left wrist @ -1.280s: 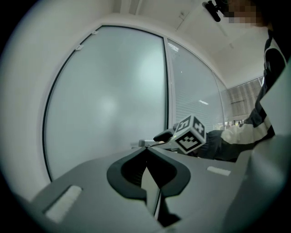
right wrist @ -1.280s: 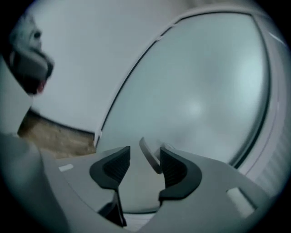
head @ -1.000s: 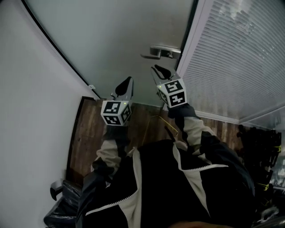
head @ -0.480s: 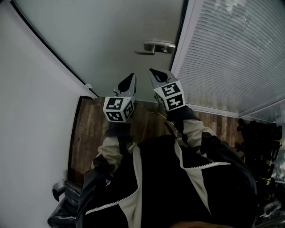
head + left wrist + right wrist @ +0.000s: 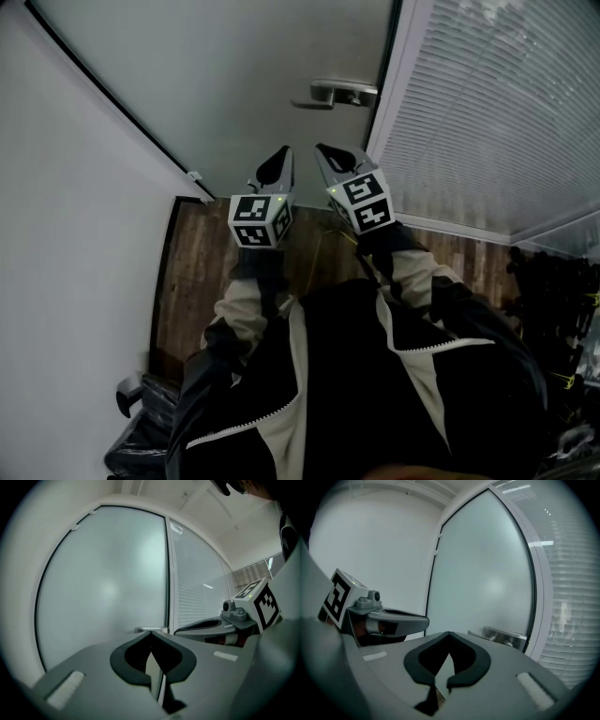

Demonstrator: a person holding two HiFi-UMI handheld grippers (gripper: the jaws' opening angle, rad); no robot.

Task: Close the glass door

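Note:
The frosted glass door (image 5: 234, 75) fills the top of the head view, and its metal lever handle (image 5: 335, 93) sits by the edge next to the white frame. My left gripper (image 5: 284, 153) and right gripper (image 5: 324, 150) are side by side just below the handle, pointing at the door and touching nothing I can see. The left gripper (image 5: 150, 633) has its jaws shut and empty, with the handle (image 5: 140, 630) just beyond its tips. The right gripper (image 5: 448, 633) is also shut and empty, and the handle (image 5: 504, 637) is ahead to its right.
A glass panel with white blinds (image 5: 497, 122) stands right of the door. A white wall (image 5: 66, 234) runs along the left. Dark wooden floor (image 5: 192, 272) lies below. A black chair (image 5: 141, 412) is at lower left and dark clutter (image 5: 562, 300) at the right edge.
The right gripper's jaws have gone from slightly open to shut. The left gripper has edged right, closer to the right one. Both sit a little nearer the door.

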